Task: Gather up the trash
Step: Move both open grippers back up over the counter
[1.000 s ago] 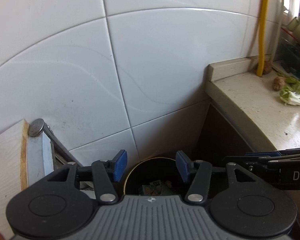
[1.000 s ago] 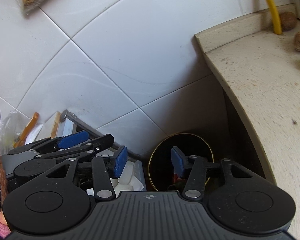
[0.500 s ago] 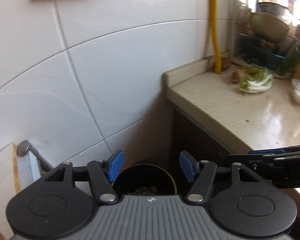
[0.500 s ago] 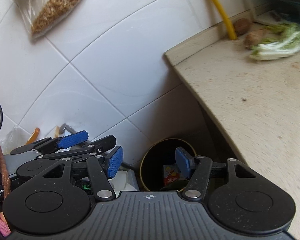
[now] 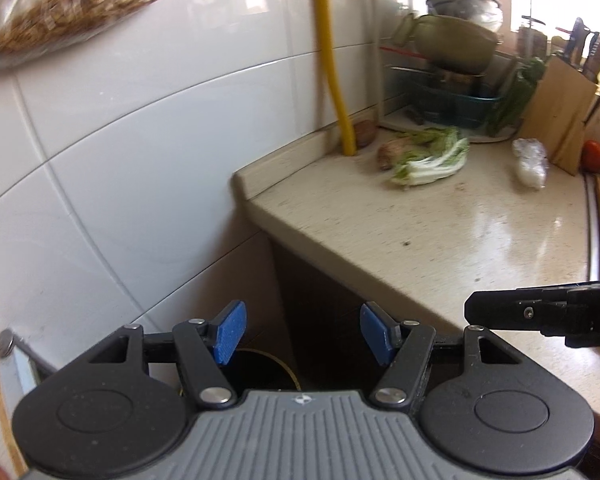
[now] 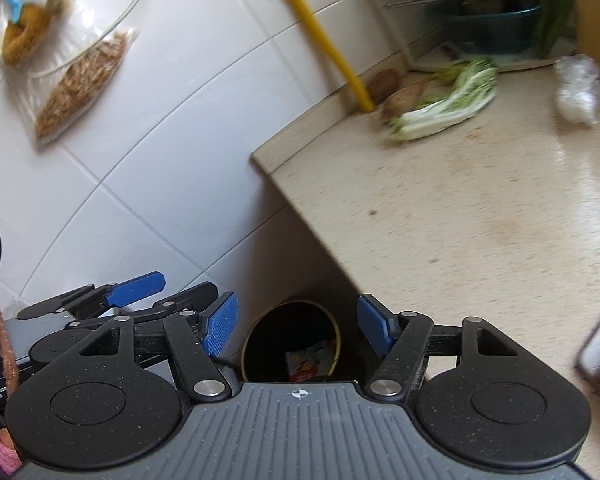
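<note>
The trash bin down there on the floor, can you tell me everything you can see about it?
The trash bin is round, dark inside, with a thin yellowish rim. It stands upright and open, no lid showing, low in the corner between the white tiled wall and the dark cabinet side under the countertop. Inside lies a crumpled red and white wrapper. Neither gripper touches it.

1. I have tilted both grippers upward since a second ago; the left gripper (image 5: 300, 334) now has only a sliver of the trash bin (image 5: 260, 372) rim under its fingers.
2. In the right view, the bin (image 6: 292, 344) has dropped to 6 o'clock, between the spread fingers of the right gripper (image 6: 298, 328).
3. The countertop (image 5: 440, 232) now fills the 3 o'clock side, with a cabbage (image 5: 432, 158) and a crumpled plastic bag (image 5: 530, 162) newly visible.
4. A bag of grain (image 5: 80, 4) has appeared at 11 o'clock.
</note>
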`<state>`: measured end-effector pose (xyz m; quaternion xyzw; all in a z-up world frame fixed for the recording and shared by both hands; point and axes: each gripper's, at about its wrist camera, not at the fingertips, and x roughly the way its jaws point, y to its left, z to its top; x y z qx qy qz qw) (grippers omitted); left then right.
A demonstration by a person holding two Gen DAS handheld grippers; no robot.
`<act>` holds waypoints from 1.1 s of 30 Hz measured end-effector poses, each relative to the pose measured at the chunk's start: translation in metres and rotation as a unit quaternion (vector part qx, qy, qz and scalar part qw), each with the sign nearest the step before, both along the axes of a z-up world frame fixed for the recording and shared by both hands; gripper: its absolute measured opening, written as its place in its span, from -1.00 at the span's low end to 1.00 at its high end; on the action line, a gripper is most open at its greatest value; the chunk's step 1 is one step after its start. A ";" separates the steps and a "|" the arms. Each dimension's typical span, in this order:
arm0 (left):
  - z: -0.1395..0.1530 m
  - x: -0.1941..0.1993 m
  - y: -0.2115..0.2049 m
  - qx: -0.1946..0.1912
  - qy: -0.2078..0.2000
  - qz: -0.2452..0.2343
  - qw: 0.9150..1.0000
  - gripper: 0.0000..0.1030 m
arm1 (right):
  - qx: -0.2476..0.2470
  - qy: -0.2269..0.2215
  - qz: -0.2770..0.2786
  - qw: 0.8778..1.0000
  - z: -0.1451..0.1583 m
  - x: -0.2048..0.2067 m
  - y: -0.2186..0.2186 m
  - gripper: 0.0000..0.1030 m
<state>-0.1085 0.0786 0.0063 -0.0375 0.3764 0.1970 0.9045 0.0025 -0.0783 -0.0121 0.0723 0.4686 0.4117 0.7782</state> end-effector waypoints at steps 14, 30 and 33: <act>0.002 0.083 -0.046 0.011 0.006 -0.060 0.998 0.21 | -0.002 -0.001 -0.080 0.997 -0.004 0.072 -0.069 0.47; -0.018 0.160 -0.075 0.026 0.034 -0.101 0.994 0.21 | -0.026 0.006 -0.156 0.987 -0.021 0.143 -0.138 0.53; -0.019 0.170 -0.076 0.031 0.039 -0.108 0.993 0.21 | -0.020 0.008 -0.169 0.985 -0.021 0.147 -0.149 0.54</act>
